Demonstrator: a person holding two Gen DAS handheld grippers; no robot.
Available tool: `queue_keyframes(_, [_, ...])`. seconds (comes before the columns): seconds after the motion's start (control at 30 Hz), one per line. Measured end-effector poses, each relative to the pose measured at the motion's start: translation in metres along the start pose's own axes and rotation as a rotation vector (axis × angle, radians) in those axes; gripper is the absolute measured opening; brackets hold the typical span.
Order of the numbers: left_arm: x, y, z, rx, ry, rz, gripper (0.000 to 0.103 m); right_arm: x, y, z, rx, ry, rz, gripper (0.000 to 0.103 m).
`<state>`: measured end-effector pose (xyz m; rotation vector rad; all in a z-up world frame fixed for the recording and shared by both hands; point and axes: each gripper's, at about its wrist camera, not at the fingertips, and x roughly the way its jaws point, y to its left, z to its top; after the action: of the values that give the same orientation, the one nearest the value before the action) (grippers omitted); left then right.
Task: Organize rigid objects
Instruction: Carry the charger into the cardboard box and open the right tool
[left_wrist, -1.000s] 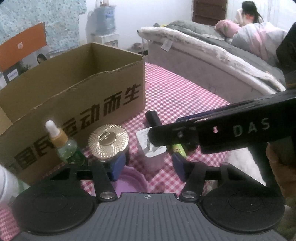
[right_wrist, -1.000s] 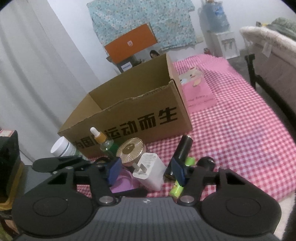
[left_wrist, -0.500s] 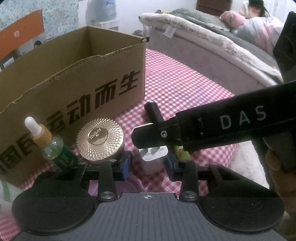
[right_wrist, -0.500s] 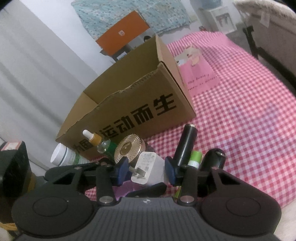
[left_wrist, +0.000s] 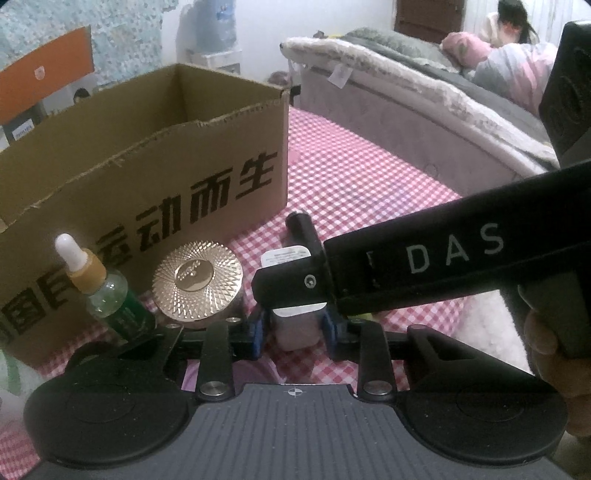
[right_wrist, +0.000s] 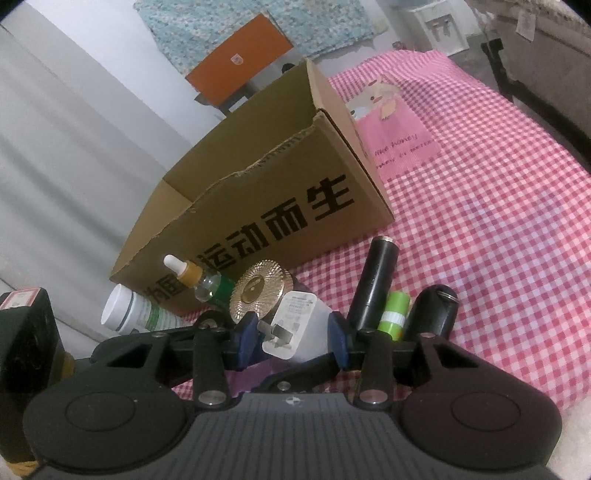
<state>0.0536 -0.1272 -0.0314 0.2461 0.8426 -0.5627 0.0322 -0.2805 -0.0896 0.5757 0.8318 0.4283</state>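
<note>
Pink checked cloth (right_wrist: 498, 206) has open room to the right of the cardboard box (right_wrist: 258, 206); the box's torn front rim stands right behind the crowded row of items. Bed edge (left_wrist: 424, 122) bounds the cloth's far side.

White charger (right_wrist: 295, 325) sits btwn both tools' blue pads. Left gripper (left_wrist: 293, 328) has just been closing, pads tight on the charger's lower body. Right gripper (right_wrist: 293, 338) also closed in, pads at the charger's sides; contact on its left pad can't be confirmed.

In left wrist view the right tool's black finger crosses over the charger, hiding its middle.

Gold-lid jar (left_wrist: 197, 278), dropper bottle (left_wrist: 107, 295), black tube (right_wrist: 375, 284) and green stick (right_wrist: 395, 314) crowd the charger. White bottle (right_wrist: 129, 314) is partly hidden behind the tool.
</note>
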Motion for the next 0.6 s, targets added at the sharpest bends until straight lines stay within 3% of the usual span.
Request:
queue_keyframes(0.33, [-0.045, -0.001, 0.003, -0.007, -0.128, 0.026, 0.029, -0.03, 0.033, 0.001, -0.092, -0.066, 0.003, 0.045])
queue_keyframes(0.6, [-0.101, 0.021, 0.022, -0.028, -0.27, 0.129, 0.029, -0.055, 0.092, 0.022, -0.245, -0.149, 0.06, 0.045])
